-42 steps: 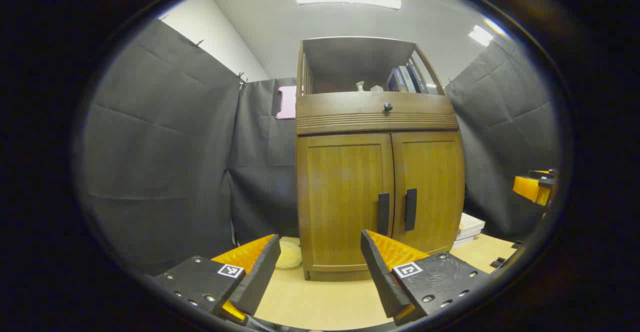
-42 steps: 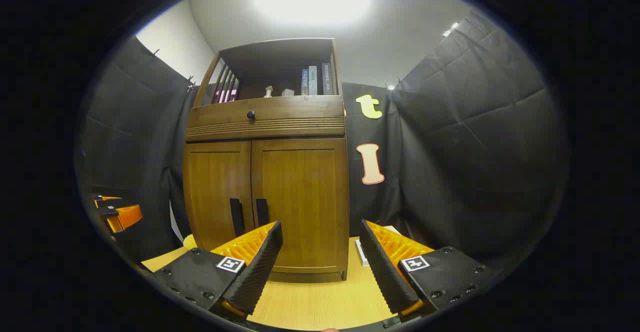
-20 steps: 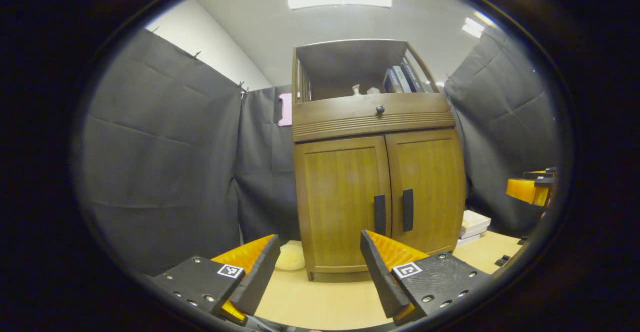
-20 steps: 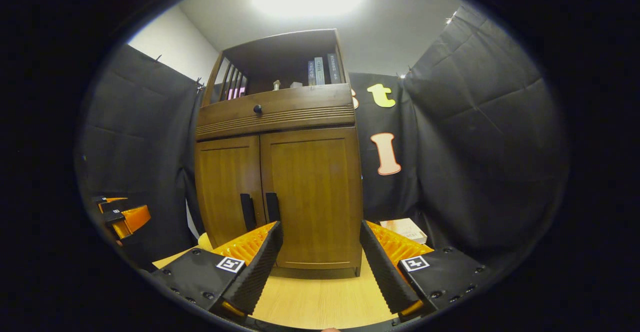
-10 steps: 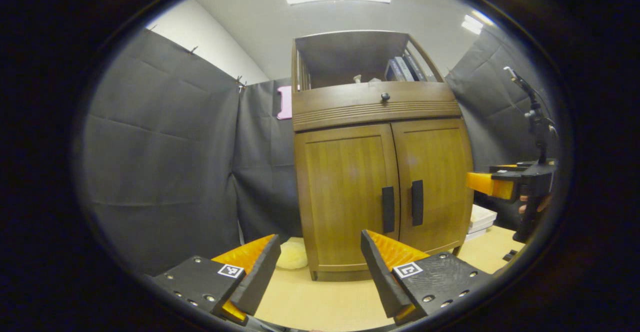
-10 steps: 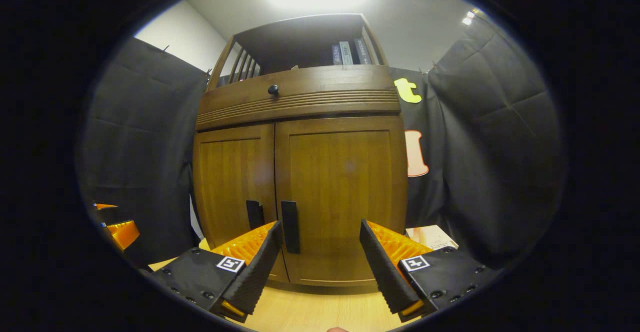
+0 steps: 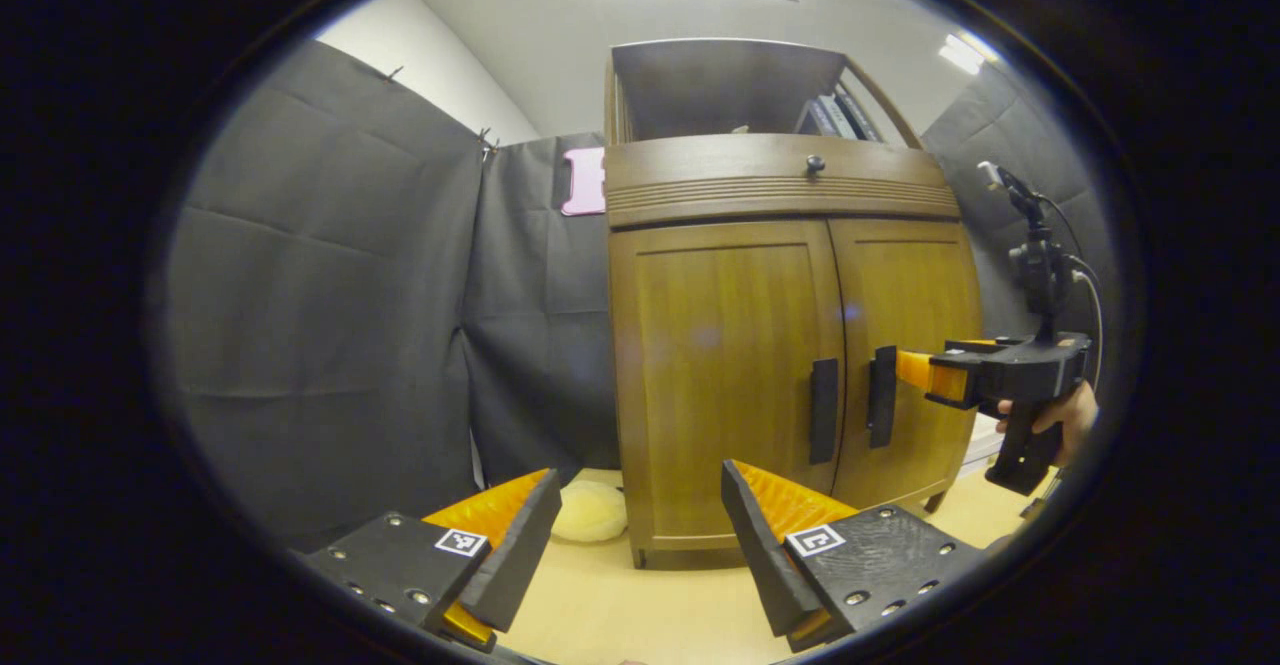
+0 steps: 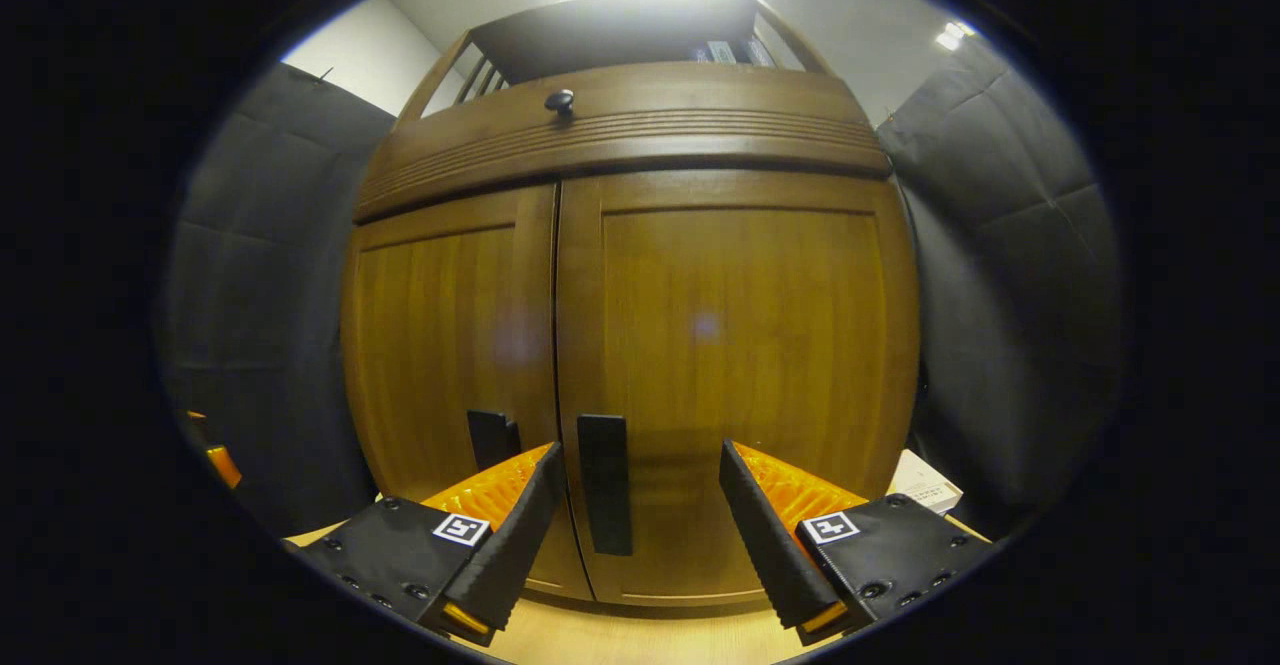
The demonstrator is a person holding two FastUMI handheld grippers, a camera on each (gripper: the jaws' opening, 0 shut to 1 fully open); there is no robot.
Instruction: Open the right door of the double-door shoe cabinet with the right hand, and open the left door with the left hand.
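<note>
Reaching stage: the right gripper (image 8: pixel 640 515) stood close in front of the tall brown wooden double-door shoe cabinet (image 7: pixel 780 345), its fingers spread wide apart and holding nothing, with the right door's black vertical bar handle (image 8: pixel 605 495) showing in the gap between them.
Why that pose: I judged the wide spread was meant to let the fingers pass either side of the bar before closing on it; whether a finger already touched the handle, I could not tell.
Right door: the flat panelled wooden right door (image 8: pixel 740 365) was shut, flush with its neighbour along the centre seam.
Left door: the matching wooden left door (image 7: pixel 725 375) was shut too, its own black bar handle (image 7: pixel 823 410) just left of the seam and untouched.
Left gripper: the left gripper (image 7: pixel 640 535) hung farther back, well apart from the cabinet, fingers spread wide and empty; it looked to be waiting its turn, as the task gives the right door first.
Seen from the left: in the left gripper view the right gripper's tip reached the right handle, with a hand (image 7: pixel 1070 420) on its grip at the far right.
Cabinet placing: it stood on a pale wooden floor (image 7: pixel 620 605) against the black cloth wall, doors facing both grippers.
Nearby: a pale round cushion (image 7: pixel 590 510) lay on the floor at the cabinet's left foot.
Progress: neither door opened yet.
</note>
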